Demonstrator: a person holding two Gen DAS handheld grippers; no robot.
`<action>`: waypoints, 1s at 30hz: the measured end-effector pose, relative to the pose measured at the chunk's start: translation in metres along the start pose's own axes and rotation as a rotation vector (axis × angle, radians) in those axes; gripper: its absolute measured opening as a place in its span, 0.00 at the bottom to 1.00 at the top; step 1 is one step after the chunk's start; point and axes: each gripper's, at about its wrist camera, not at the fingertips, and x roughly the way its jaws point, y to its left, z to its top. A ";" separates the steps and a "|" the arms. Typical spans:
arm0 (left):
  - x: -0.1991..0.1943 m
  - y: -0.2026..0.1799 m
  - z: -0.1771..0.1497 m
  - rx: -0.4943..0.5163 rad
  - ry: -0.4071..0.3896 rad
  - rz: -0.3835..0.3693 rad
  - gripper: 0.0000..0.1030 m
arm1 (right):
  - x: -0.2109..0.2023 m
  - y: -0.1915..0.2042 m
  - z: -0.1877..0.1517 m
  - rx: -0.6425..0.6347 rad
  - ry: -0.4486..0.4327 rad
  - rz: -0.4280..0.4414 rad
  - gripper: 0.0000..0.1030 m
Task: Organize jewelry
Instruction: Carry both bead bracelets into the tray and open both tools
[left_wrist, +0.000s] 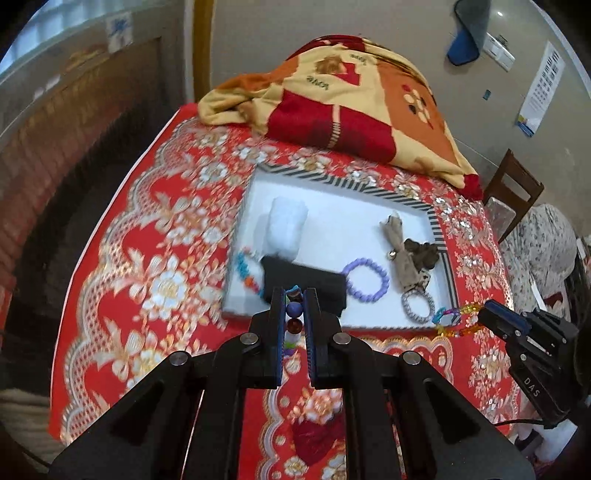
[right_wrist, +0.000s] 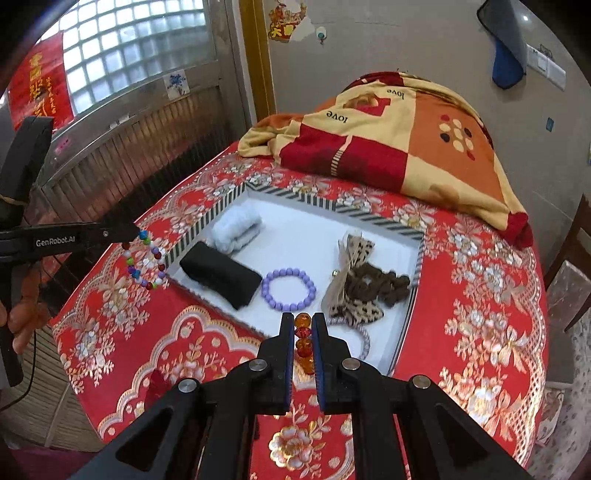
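Two bracelets held clear of the tray

Multicoloured bracelet (right_wrist: 146, 260), left of frame, is pinched in the left gripper (left_wrist: 294, 295); amber bracelet (right_wrist: 303, 341), lower centre, is clamped in the right gripper (right_wrist: 303, 321). Lower each over bare tray (right_wrist: 317, 236) floor (beside the purple bracelet (right_wrist: 289, 290)) before letting go.

My own fingers (left_wrist: 275, 325) cover most of the multicolored bead bracelet (left_wrist: 293, 314), and the white roll (left_wrist: 286, 229) in the tray is smeared blurry.

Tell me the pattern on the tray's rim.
Black-and-white diagonal stripes on the rectangular white tray's rim, clearest in the right wrist view.
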 end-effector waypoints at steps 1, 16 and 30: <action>0.003 -0.004 0.004 0.010 -0.002 -0.001 0.08 | 0.001 -0.001 0.004 0.000 -0.002 -0.003 0.08; 0.090 -0.052 0.067 0.083 0.079 -0.075 0.08 | 0.055 -0.027 0.054 0.063 0.036 -0.015 0.08; 0.159 -0.015 0.075 0.042 0.176 -0.007 0.08 | 0.134 -0.025 0.110 0.071 0.092 0.043 0.08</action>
